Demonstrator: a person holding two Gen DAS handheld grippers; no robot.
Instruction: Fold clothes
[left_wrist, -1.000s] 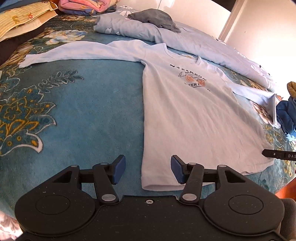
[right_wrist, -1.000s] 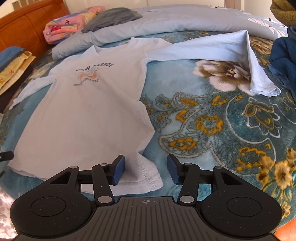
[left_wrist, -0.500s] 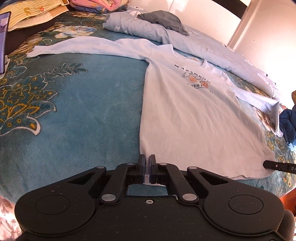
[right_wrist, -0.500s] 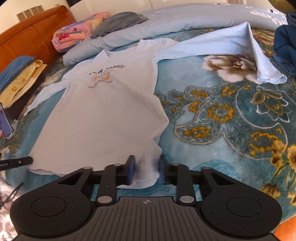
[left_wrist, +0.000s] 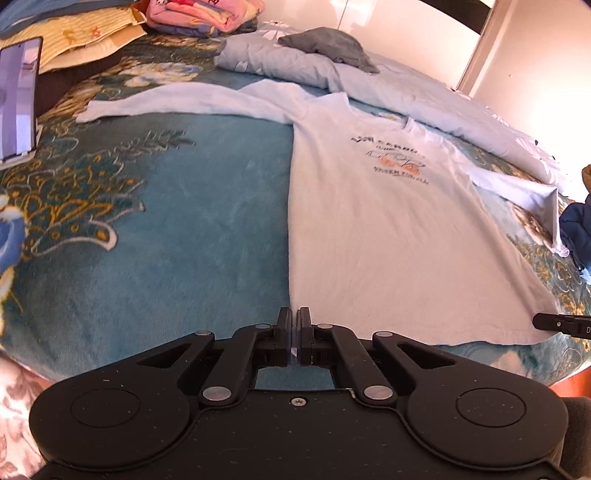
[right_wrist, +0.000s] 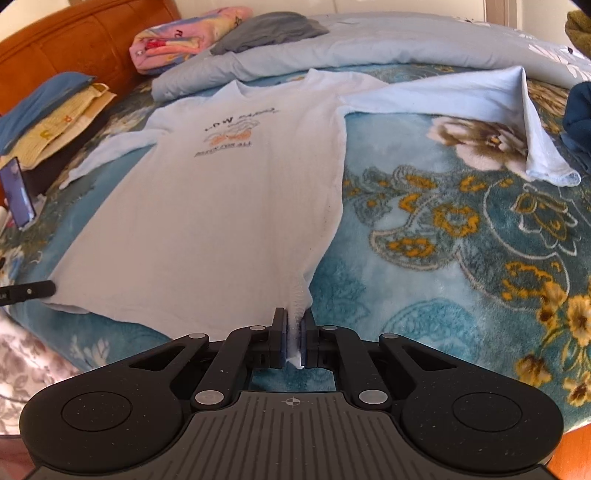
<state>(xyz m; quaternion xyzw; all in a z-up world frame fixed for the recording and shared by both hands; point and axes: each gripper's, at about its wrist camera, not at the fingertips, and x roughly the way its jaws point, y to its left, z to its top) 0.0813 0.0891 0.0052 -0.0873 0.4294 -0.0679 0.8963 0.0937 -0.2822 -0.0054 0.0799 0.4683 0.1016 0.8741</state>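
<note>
A pale blue long-sleeved shirt (left_wrist: 388, 240) (right_wrist: 207, 221) lies face up on the teal flowered blanket (left_wrist: 166, 221), sleeves spread; the right sleeve (right_wrist: 517, 110) is doubled back on itself. My left gripper (left_wrist: 294, 321) is shut on the shirt's bottom-left hem corner, with a sliver of cloth between the pads. My right gripper (right_wrist: 294, 321) is closing its last bit on the bottom-right hem corner, which is bunched between the pressing pads. Each view catches the other gripper's tip at the hem (left_wrist: 561, 325) (right_wrist: 29, 291).
A rolled pale blue quilt (left_wrist: 406, 92) with a grey garment (left_wrist: 325, 48) lies behind the shirt. Folded pink cloth (left_wrist: 203, 14) and pillows sit by the wooden headboard (right_wrist: 74, 37). A phone (left_wrist: 18, 99) stands at left, a dark blue garment (left_wrist: 576, 229) at right.
Both grippers went from open to shut on the shirt's two bottom hem corners. The hem now looks pulled taut and the right corner is lifted and bunched.
</note>
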